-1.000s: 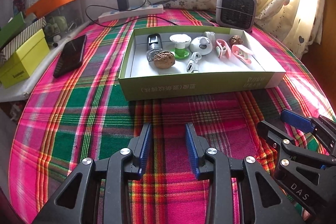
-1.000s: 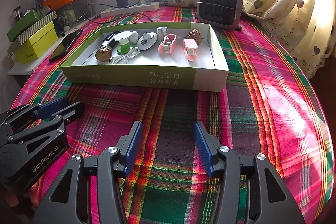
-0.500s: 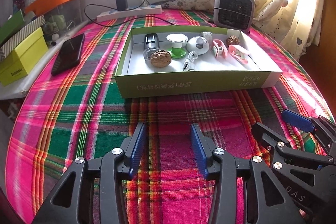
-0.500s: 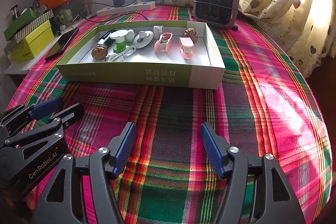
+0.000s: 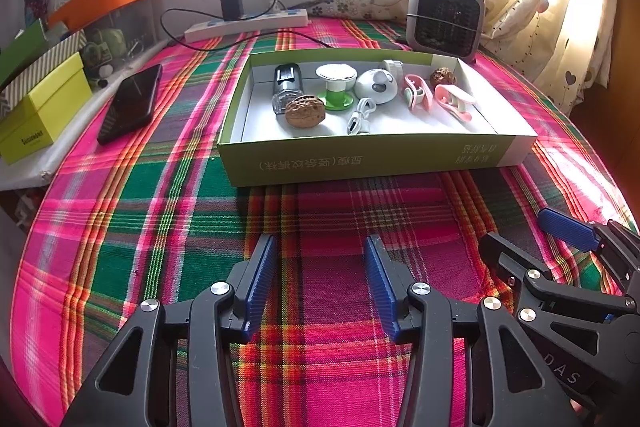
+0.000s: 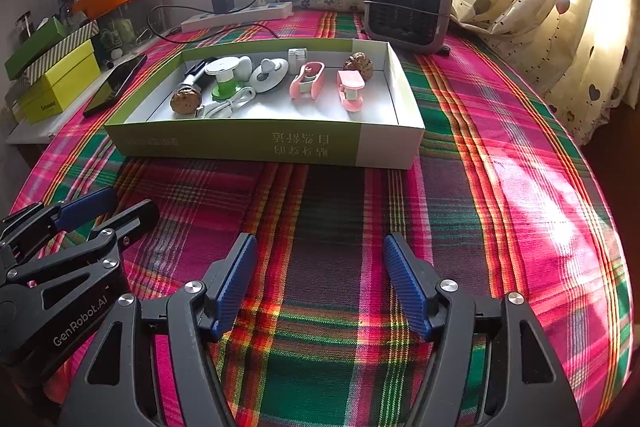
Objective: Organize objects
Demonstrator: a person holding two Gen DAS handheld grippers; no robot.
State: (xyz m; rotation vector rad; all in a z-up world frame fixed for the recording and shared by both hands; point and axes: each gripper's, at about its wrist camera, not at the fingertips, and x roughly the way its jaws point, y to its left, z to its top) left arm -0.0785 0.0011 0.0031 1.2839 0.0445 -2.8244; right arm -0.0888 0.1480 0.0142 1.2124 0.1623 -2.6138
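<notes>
A shallow green and white box (image 5: 372, 159) (image 6: 264, 143) stands on the plaid tablecloth. It holds a walnut (image 5: 304, 111) (image 6: 186, 101), a second walnut (image 5: 442, 77) (image 6: 359, 63), a green and white cup (image 5: 335, 87) (image 6: 224, 79), a white cable (image 5: 360, 115) (image 6: 228, 105), a white round gadget (image 5: 376, 87) (image 6: 270, 75), two pink clips (image 5: 416, 93) (image 6: 306, 81) and a dark lighter-like item (image 5: 286, 85). My left gripper (image 5: 320, 275) is open and empty, well short of the box. My right gripper (image 6: 318, 277) is open and empty, also short of it.
A black phone (image 5: 130, 103) lies left of the box. A grey heater (image 5: 444, 17) (image 6: 408, 5) stands behind it. A power strip with charger (image 5: 244, 23) lies at the back. Yellow-green boxes (image 5: 40, 111) sit at the left. Curtains (image 6: 560, 27) hang at the right.
Both grippers have opened wider and drawn back a little from the box. Nothing in the box has moved.
</notes>
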